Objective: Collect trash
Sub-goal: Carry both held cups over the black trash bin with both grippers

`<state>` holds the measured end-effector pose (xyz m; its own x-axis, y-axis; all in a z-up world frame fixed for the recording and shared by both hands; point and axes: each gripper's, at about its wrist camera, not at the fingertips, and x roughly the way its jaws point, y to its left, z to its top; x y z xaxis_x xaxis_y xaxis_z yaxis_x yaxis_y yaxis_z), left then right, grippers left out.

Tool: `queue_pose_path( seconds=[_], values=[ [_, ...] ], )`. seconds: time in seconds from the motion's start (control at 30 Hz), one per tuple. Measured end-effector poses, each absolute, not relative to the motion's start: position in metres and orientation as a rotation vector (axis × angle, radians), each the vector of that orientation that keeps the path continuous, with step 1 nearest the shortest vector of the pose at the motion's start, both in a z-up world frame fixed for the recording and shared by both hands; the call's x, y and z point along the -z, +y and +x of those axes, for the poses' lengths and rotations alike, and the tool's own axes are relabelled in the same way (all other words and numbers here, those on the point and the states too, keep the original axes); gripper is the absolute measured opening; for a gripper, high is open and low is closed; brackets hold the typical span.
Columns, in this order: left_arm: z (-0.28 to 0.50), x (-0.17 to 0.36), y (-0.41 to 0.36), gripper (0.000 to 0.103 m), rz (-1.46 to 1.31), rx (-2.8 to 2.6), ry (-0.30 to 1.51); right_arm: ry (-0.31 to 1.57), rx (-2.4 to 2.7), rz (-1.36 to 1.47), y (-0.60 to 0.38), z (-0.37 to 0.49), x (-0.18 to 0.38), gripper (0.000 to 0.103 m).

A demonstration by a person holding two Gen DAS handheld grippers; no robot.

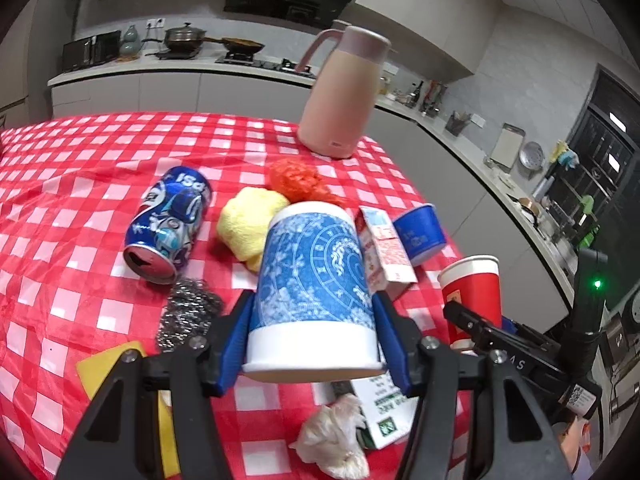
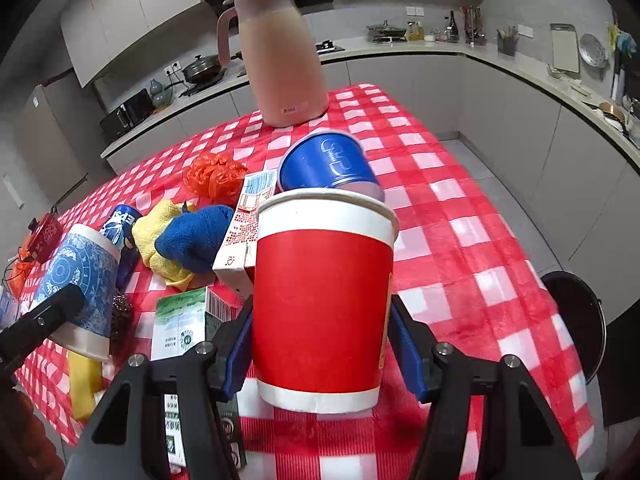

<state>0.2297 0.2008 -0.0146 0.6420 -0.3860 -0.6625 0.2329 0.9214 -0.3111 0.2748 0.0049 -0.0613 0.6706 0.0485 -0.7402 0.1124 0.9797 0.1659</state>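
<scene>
Blue patterned cup (image 1: 314, 288): clamped between the left gripper (image 1: 312, 320) pads, upside down, long axis tilting away toward 12 o'clock, clear of the counter (image 1: 60, 208).

Red cup (image 2: 324, 304): upright, mouth up, gripped low on its wall by the right gripper (image 2: 324, 344).

Left view: red cup sits at 3 o'clock from the blue one, near, not touching.

Judgement: nesting needs one cup flipped.

Pepsi can (image 1: 168, 226) at 10 o'clock, lying down.
</scene>
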Motion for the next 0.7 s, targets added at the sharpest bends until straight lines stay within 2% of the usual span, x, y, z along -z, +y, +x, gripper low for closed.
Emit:
queue_pose_path(
  seconds=[0.43,0.7],
  values=[
    [0.201,0.006,0.149,0.06,-0.168,0.511,0.79,0.791,0.14,0.273,-0.035,0.212,0.041,0.063],
    [0.189,0.004,0.072,0.06,-0.143,0.574,0.784,0.752,0.197,0.313,-0.12,0.18,0.033,0.063]
  ],
)
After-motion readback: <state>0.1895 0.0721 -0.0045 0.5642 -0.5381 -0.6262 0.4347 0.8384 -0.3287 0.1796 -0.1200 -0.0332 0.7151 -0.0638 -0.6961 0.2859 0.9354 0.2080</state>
